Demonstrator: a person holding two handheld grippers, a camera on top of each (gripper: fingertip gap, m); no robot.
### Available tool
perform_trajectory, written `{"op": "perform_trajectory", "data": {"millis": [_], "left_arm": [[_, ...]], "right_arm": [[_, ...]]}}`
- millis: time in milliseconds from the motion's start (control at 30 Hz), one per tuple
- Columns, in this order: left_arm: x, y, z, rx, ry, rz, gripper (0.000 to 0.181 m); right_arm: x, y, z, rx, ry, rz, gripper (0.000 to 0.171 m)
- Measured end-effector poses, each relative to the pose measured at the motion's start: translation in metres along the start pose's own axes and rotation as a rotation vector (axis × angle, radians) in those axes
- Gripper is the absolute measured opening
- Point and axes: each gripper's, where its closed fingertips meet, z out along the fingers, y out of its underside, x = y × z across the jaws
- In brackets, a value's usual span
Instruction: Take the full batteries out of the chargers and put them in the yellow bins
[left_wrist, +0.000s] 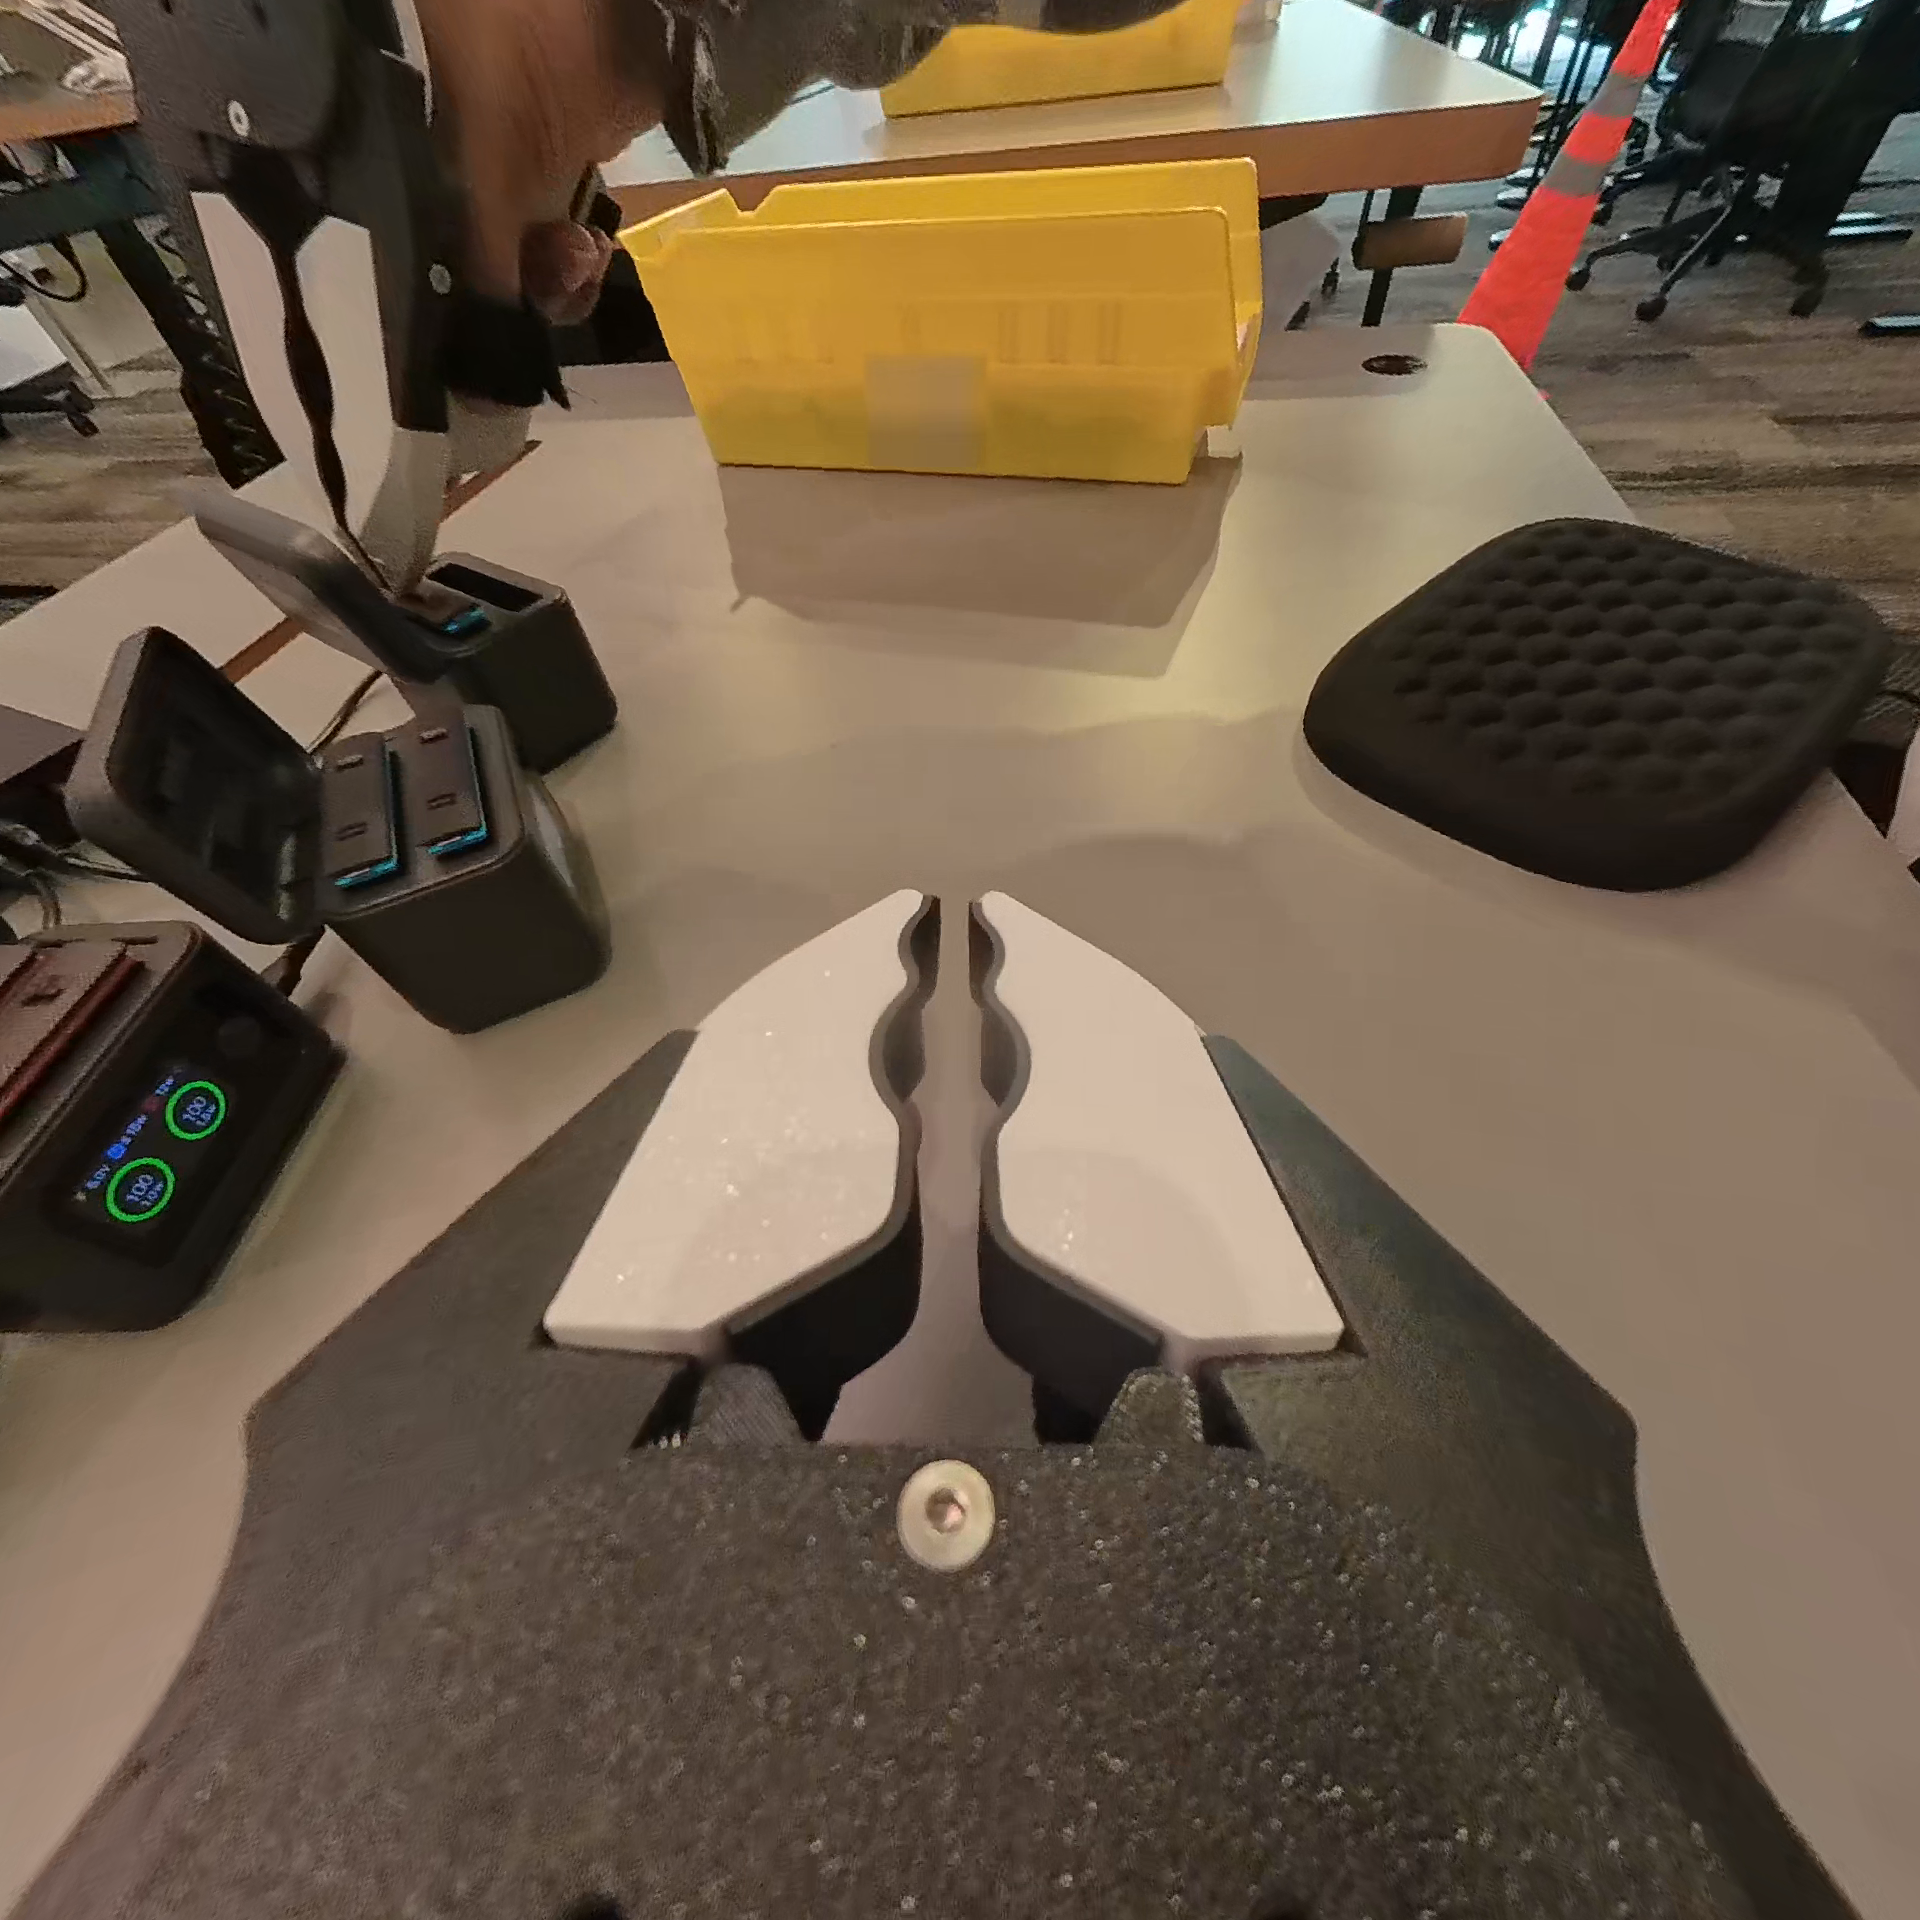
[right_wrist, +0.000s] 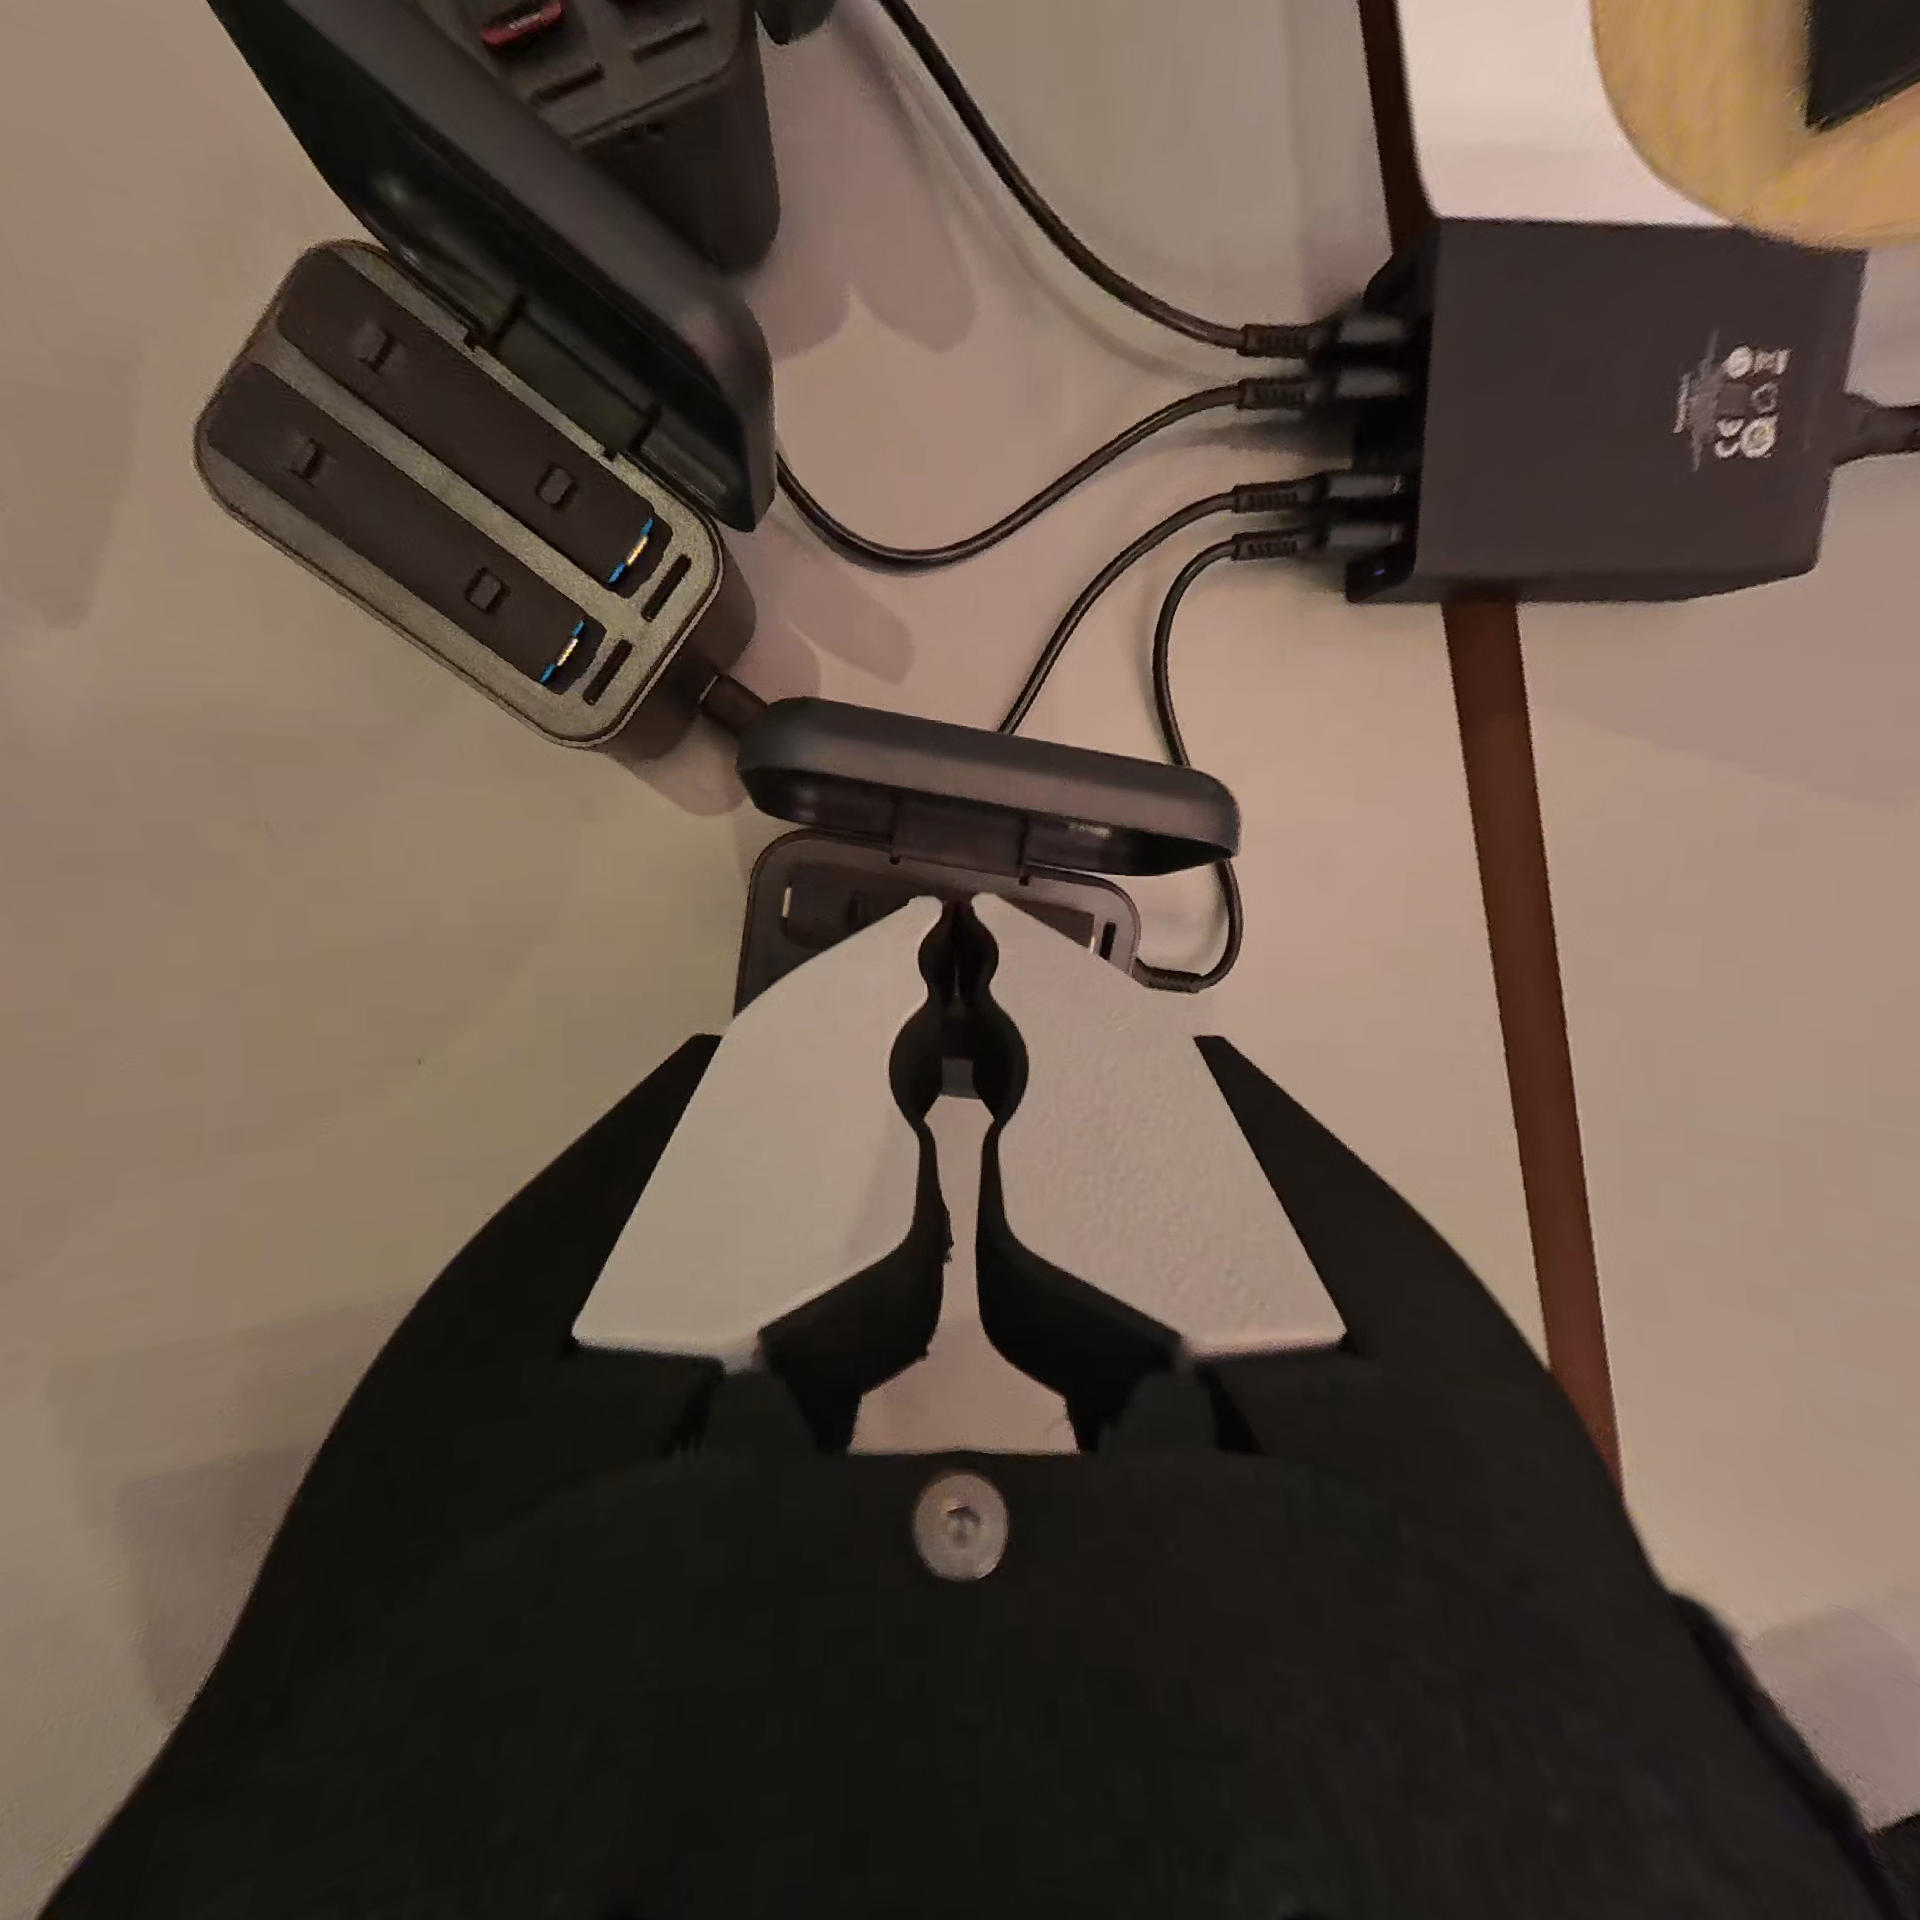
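Note:
My left gripper (left_wrist: 954, 904) is shut and empty, low over the grey table (left_wrist: 1039, 727). A yellow bin (left_wrist: 956, 343) stands straight ahead of it at the far edge. To the left stand black chargers with open lids: one holds two batteries (left_wrist: 410, 800), and one has a lit display (left_wrist: 145, 1143). My right gripper (right_wrist: 956, 912) points down into the farthest charger (right_wrist: 795, 925) under its raised lid (right_wrist: 997, 795). It is shut on a battery (right_wrist: 951, 1075) in a slot. It also shows in the left wrist view (left_wrist: 400, 566).
A charger with two blue-tipped batteries (right_wrist: 457, 499) sits to the left of my right gripper. Cables (right_wrist: 1039, 499) run to a black power hub (right_wrist: 1621, 416). A black honeycomb pad (left_wrist: 1590, 707) lies at the right. A second yellow bin (left_wrist: 1060, 62) stands on the far table, beside an orange cone (left_wrist: 1558, 208). Some 25 centimetres of space lies between my two pairs of fingers. The black power hub (right_wrist: 1621, 416) lies some 15 centimetres from my right tips, 35 centimetres from my left tips.

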Motion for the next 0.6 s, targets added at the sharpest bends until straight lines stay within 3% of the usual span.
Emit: {"op": "perform_trajectory", "data": {"millis": [400,500,600], "left_arm": [[-0.0013,-0.0013,0.0,0.008,-0.018,0.004,0.004],[-0.0017,-0.0021,-0.0003,0.014,-0.018,0.0,0.004],[-0.0013,-0.0033,-0.0008,0.02,-0.016,0.001,0.003]], "right_arm": [[-0.0017,0.0011,0.0015,-0.104,0.093,-0.1,0.0],[-0.0006,0.0004,0.0009,-0.083,0.133,-0.092,0.0],[0.0038,-0.0064,-0.0063,0.065,0.165,-0.025,0.0]]}}
